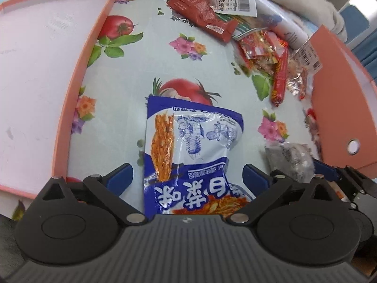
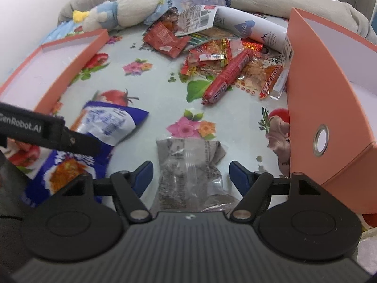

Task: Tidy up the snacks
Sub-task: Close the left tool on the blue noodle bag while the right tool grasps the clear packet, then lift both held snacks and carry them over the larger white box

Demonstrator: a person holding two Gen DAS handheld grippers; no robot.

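A blue and white snack bag (image 1: 188,146) lies flat on the flowered tablecloth. My left gripper (image 1: 188,176) stands open wide over the bag's near half, with its blue pads clear of both sides. A crumpled grey packet (image 2: 188,165) lies between the fingers of my right gripper (image 2: 191,172), which is open with a small gap on each side. The right wrist view also has the blue bag (image 2: 113,122) at the left, under the black body of the left gripper. The left wrist view catches the grey packet (image 1: 289,160) at the right.
A shallow pink tray (image 1: 77,70) lies to the left and a taller pink box (image 2: 318,89) stands to the right. Behind them are a pile of red packets (image 2: 212,56), a red sausage (image 2: 226,77), a white tube (image 2: 254,30) and a plush toy (image 2: 132,7).
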